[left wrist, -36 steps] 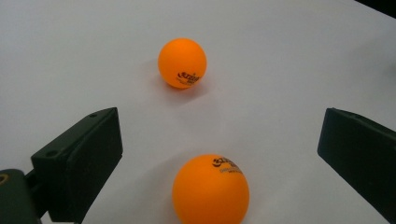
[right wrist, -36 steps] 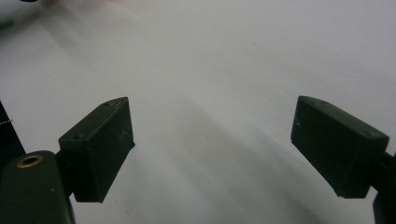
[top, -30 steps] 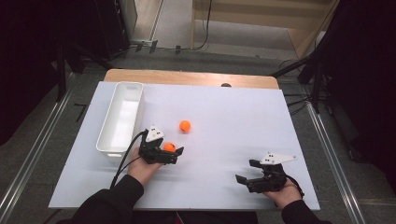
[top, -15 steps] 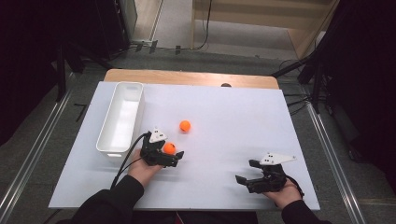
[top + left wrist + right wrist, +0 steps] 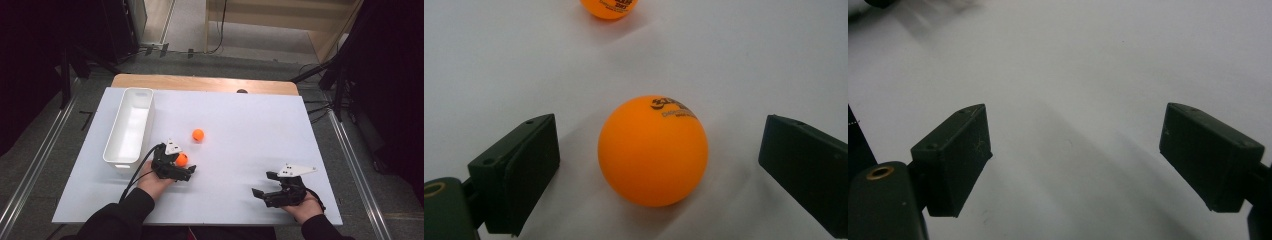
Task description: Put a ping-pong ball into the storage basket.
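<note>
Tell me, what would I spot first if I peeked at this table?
Probably the bright orange ball sitting between the open black jaws of the left gripper, which have just been closing a little but don't touch it. A second orange ball lies a bit farther out on the white table, and a long white tray stands near the left edge.

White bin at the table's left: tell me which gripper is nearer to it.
Left. The left gripper sits just right of the white bin's near end, open around an orange ball. The right gripper rests far off, near the table's right front corner.
</note>
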Motion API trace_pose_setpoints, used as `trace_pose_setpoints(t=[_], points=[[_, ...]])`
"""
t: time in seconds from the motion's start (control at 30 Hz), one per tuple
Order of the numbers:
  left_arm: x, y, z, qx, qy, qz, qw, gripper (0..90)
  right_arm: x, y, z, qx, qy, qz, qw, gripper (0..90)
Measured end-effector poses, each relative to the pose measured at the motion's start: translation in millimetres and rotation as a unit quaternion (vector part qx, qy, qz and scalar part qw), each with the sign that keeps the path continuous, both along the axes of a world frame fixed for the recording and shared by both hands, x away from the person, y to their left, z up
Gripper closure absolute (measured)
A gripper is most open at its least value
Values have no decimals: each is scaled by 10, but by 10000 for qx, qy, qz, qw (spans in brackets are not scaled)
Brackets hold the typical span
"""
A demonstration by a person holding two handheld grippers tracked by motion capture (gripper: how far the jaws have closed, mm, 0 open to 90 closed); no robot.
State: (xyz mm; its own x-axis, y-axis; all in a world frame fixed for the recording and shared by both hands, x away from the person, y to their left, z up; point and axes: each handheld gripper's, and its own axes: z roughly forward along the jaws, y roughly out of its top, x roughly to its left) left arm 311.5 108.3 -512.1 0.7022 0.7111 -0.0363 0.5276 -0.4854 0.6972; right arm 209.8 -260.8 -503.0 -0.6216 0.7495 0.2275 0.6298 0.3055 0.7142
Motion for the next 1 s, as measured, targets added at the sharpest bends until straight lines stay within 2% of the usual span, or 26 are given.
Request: trace_pose_setpoints(t=[0.13,0.2,0.27,0.7,1.0], points=[[-9,-18,-6,79,-52,19,10000,32,-1,4,-2,2,21,1,10000,117],[-27,-59,-14,279,-136,15,9995,32,-1,5,-3,-13,19,2,10000,117],[-31,-66,-14,332,-154,-5,9993,31,-5,7,-2,-9,46,-8,10000,117],[-32,-60,-12,306,-163,33,9994,48,-4,9,-4,-50,22,26,10000,117],[-43,-34,2,231,-212,4,9995,144,-4,12,-5,-79,3,62,9999,117]])
